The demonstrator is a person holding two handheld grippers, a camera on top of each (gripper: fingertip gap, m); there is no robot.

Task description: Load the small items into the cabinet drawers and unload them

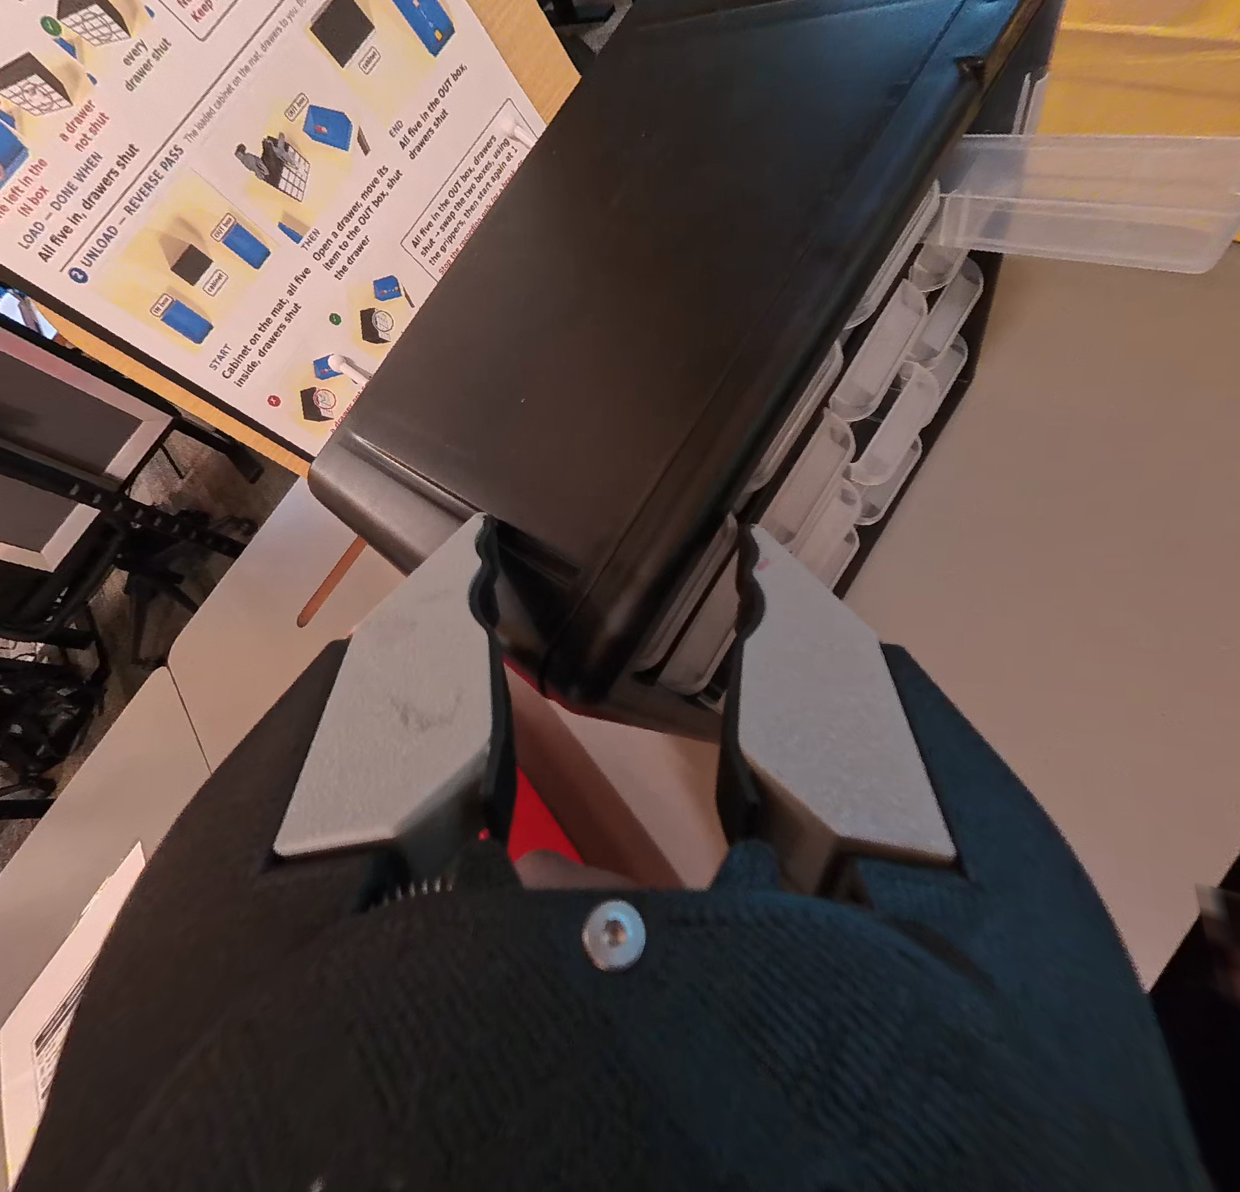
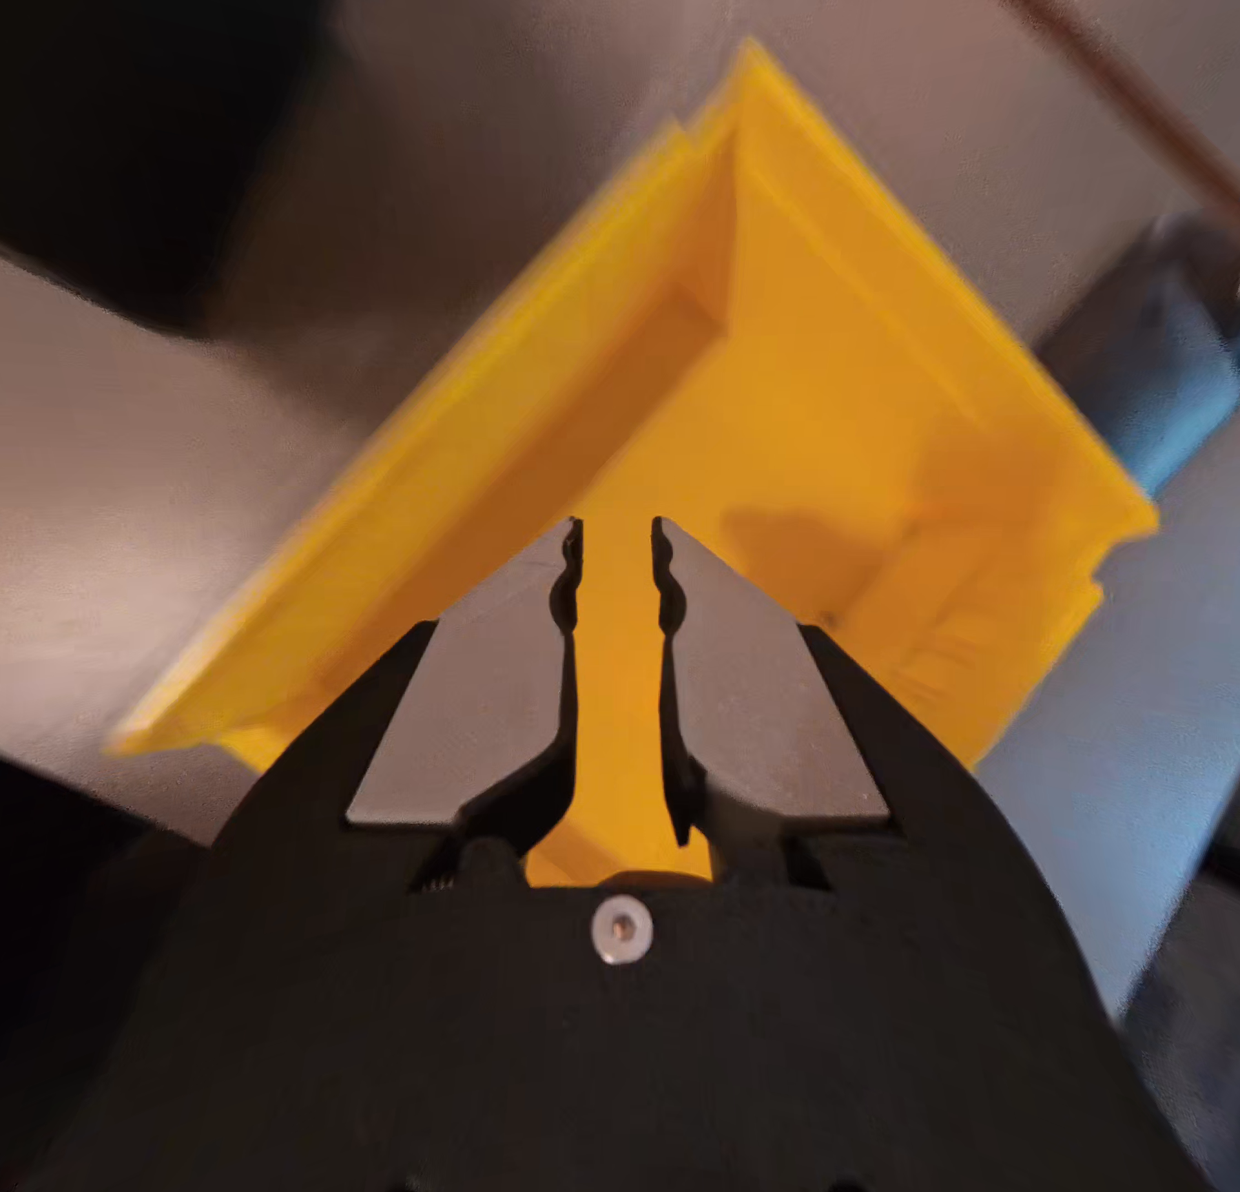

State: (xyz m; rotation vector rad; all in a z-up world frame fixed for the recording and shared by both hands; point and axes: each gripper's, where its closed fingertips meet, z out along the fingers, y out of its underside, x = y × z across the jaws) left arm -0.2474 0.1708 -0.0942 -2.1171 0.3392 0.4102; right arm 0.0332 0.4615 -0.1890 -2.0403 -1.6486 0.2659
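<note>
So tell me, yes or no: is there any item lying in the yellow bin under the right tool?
No, the yellow bin shows only its bare floor and walls below the right tool, whose fingers stand apart with nothing between them.

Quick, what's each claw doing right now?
Left gripper: open wide, straddling the black cabinet's corner.
Right gripper: slightly open, holding nothing, over the yellow box.

— What sits at the left gripper (image 1: 614, 559)?

— The black cabinet (image 1: 604, 274). Its near corner lies between the wide-spread fingers (image 1: 409, 683); whether the pads press on it, I cannot tell.

— And the drawers?

— Clear ones line the cabinet's front, to its right. One clear drawer (image 1: 1100, 200) stands pulled out at the cabinet's far end, above the pale table (image 1: 1073, 556).

— Anything behind the cabinet?

— An instruction sheet (image 1: 221, 153) lies to its left, and a brown stick (image 1: 332, 579) pokes out beside the cabinet's near left edge.
</note>
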